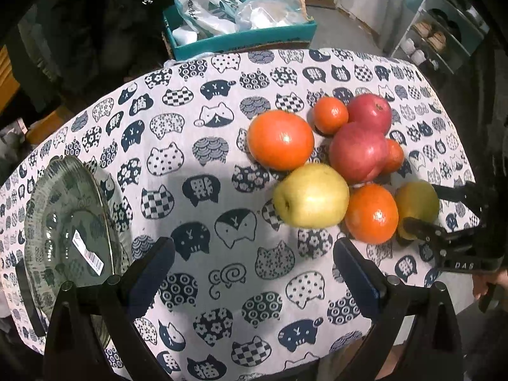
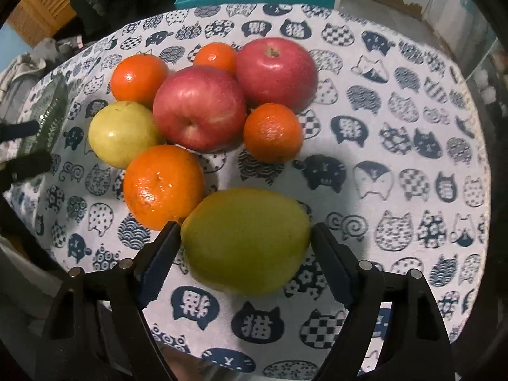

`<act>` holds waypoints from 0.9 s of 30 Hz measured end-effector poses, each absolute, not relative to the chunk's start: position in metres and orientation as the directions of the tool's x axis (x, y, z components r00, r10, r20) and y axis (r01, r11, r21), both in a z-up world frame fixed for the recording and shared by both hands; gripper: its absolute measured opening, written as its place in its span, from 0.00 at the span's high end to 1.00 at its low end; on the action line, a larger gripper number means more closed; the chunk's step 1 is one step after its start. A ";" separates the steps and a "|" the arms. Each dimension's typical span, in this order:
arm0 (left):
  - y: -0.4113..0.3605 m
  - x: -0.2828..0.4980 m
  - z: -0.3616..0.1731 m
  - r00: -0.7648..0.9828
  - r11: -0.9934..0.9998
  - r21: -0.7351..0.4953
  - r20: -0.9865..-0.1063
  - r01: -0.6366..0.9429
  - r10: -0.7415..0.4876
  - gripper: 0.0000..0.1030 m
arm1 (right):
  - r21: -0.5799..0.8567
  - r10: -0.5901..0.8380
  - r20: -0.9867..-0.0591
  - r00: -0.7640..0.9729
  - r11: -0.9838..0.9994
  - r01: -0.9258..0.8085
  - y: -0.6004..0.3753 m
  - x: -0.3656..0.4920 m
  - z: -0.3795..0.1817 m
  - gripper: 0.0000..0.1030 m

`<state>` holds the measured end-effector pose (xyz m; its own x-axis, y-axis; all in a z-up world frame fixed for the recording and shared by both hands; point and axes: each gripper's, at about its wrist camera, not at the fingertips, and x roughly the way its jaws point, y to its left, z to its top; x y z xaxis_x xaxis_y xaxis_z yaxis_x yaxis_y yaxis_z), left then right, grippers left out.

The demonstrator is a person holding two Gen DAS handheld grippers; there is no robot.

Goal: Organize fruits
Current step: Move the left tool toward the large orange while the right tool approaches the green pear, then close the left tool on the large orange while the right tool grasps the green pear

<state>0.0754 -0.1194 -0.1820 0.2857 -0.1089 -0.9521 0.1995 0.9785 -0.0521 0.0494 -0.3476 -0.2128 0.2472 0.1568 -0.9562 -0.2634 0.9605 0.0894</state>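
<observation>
A smooth, dull yellow-green fruit [image 2: 246,238] sits between the right gripper [image 2: 246,244]'s wide-spread jaws, left gripper [image 1: 254,263] gaping empty.

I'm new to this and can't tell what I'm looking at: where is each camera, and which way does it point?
Left wrist: sits on the left gripper, looking steeply down at the cat-print tablecloth; its two open fingers show, glass plate left, fruit pile right.
Right wrist: sits on the right gripper, looking steeply down; its fingers flank a green pear, a slight gap visible beside it.
Shared: the red apples, oranges, and that pear with the right gripper around it.
</observation>
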 end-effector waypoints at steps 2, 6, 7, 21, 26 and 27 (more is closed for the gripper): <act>-0.120 0.081 -0.181 0.291 0.980 -0.058 -0.950 0.191 -0.113 0.02 | 0.081 0.149 -0.952 0.266 0.965 -0.250 -0.350 0.051 -0.209 0.21; -0.121 0.092 -0.179 0.306 0.983 -0.065 -0.945 0.173 -0.117 0.02 | 0.063 0.133 -0.943 0.304 0.972 -0.228 -0.356 0.055 -0.202 0.22; -0.122 0.096 -0.180 0.308 0.984 -0.070 -0.944 0.167 -0.119 0.02 | 0.059 0.130 -0.939 0.318 0.973 -0.223 -0.358 0.056 -0.200 0.25; -0.138 0.136 -0.197 0.304 0.986 -0.086 -0.944 0.146 -0.127 0.02 | 0.185 0.213 -0.927 0.308 0.976 -0.117 -0.389 0.078 -0.200 0.39; -0.147 0.145 -0.204 0.295 0.984 -0.083 -0.947 0.157 -0.127 0.02 | 0.240 0.255 -0.925 0.280 0.967 -0.088 -0.393 0.082 -0.211 0.29; -0.149 0.147 -0.205 0.295 0.984 -0.080 -0.947 0.161 -0.126 0.02 | 0.246 0.259 -0.926 0.274 0.966 -0.083 -0.393 0.082 -0.214 0.27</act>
<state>0.1468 -0.1486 -0.2054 0.2950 -0.1257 -0.9472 0.1614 0.9836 -0.0803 0.0824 -0.3930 -0.2144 0.2739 0.2590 -0.9262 -0.0830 0.9658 0.2455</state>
